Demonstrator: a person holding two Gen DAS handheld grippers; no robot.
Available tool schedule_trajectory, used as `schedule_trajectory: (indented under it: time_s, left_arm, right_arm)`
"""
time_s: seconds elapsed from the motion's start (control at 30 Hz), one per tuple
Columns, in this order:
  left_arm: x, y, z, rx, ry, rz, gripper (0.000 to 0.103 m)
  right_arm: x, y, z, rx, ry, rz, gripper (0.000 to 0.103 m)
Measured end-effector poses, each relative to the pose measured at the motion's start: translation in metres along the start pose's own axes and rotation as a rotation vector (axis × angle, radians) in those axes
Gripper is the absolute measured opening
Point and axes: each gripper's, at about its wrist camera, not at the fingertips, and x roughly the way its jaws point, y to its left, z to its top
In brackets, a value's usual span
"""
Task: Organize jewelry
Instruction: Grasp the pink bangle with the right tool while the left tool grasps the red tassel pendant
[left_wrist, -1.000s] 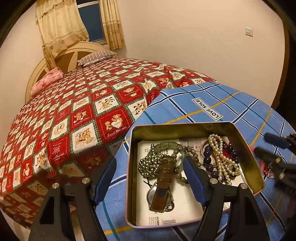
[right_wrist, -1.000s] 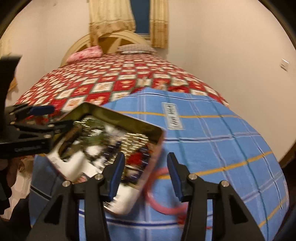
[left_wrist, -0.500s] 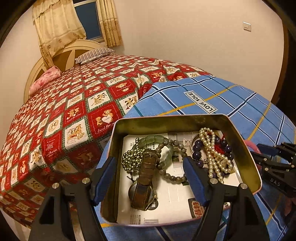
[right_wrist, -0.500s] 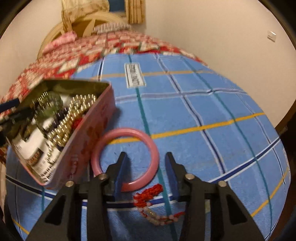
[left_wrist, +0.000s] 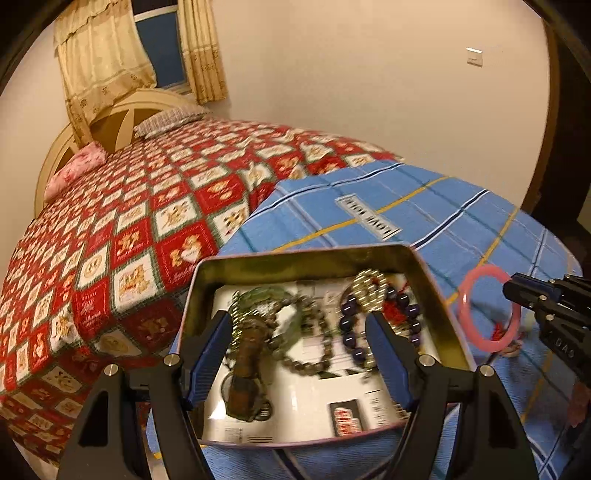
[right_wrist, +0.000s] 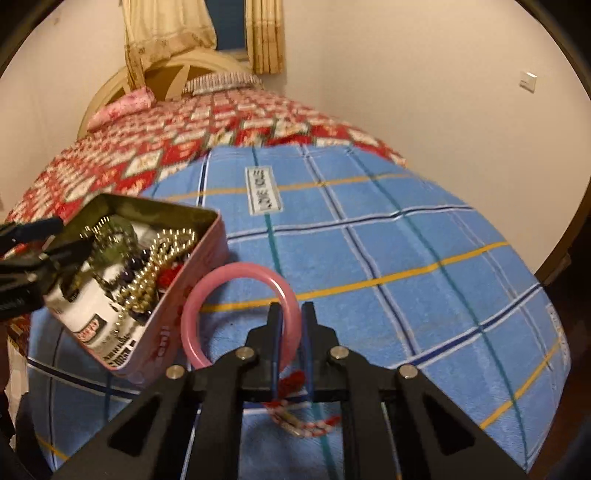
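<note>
An open pink tin (left_wrist: 280, 260) (right_wrist: 199, 273) on the blue plaid cloth holds a watch (left_wrist: 247, 369), a pearl string (left_wrist: 369, 288), dark beads (left_wrist: 351, 332) and other bracelets. My left gripper (left_wrist: 299, 354) is open above the tin's near end. My right gripper (right_wrist: 291, 332) is shut on the pink bangle (right_wrist: 192, 325) right of the tin, and the bangle looks tilted up off the cloth; it also shows in the left wrist view (left_wrist: 465, 306). A red and white beaded bracelet (right_wrist: 303, 424) lies under the right gripper.
The blue plaid cloth (right_wrist: 406, 258) covers the bed's near end, with a white label (right_wrist: 262, 190) sewn on. A red patterned quilt (left_wrist: 129, 229) and pillows lie beyond. A wall stands to the right.
My right gripper has closed on the pink bangle and tilted it up. The left gripper has stayed open over the tin, drifting slightly.
</note>
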Motion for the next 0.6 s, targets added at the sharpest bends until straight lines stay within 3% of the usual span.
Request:
schedule_trajectory:
  time_s: [0.13,0.37,0.6]
  left_arm:
    - [-0.008,-0.024,0.004,0.041,-0.025,-0.026,0.075]
    - [-0.01,-0.091,0.008,0.124,-0.036,-0.113,0.074]
    - [0.005,-0.153,-0.002,0.217,0.015,-0.168,0.074]
  right_arm:
    - [-0.025,-0.025,-0.01,0.052,-0.028,-0.022,0.012]
    - [-0.048,-0.085,-0.047,0.185,0.007,-0.122,0.012]
    - [-0.059,-0.119,-0.074,0.269,0.026,-0.16,0.012]
